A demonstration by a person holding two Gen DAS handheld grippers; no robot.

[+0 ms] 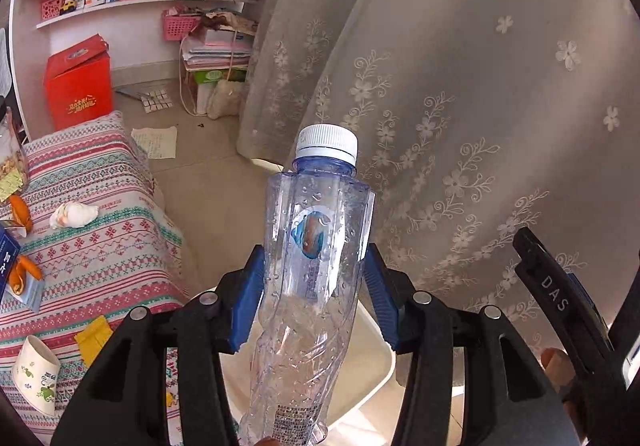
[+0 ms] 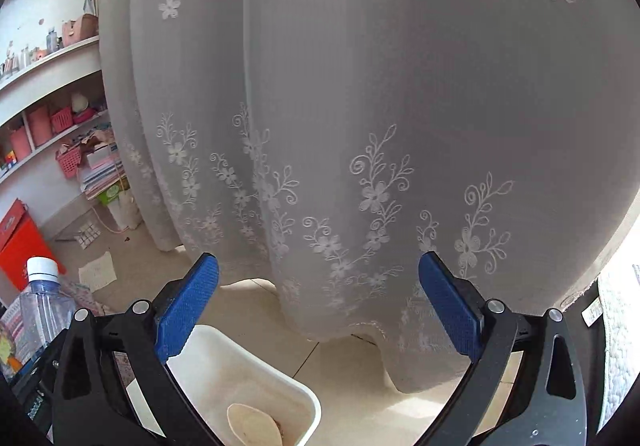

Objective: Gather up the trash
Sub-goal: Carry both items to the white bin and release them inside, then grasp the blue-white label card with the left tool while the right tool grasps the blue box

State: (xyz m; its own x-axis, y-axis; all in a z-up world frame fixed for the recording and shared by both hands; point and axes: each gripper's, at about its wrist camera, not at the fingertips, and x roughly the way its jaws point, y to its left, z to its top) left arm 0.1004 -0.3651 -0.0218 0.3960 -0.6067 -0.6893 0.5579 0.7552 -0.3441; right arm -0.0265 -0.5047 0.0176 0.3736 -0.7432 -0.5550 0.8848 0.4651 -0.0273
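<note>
I am holding the empty plastic bottle (image 1: 308, 266) clamped in my left gripper (image 1: 314, 302), carrying it above the white bin (image 2: 248, 378); my right gripper (image 2: 318, 306) is hanging wide, empty; next I am likely needing to release over the bin's mouth.

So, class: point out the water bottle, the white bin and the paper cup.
water bottle (image 1: 312, 246), left wrist view, on its label.
white bin (image 2: 240, 370), right wrist view, on its inner wall.
paper cup (image 1: 36, 376), left wrist view, on its side.

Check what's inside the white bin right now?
The white bin holds one pale, flattish piece of trash on its floor. The right claw and the frame edge hide the rest.
</note>
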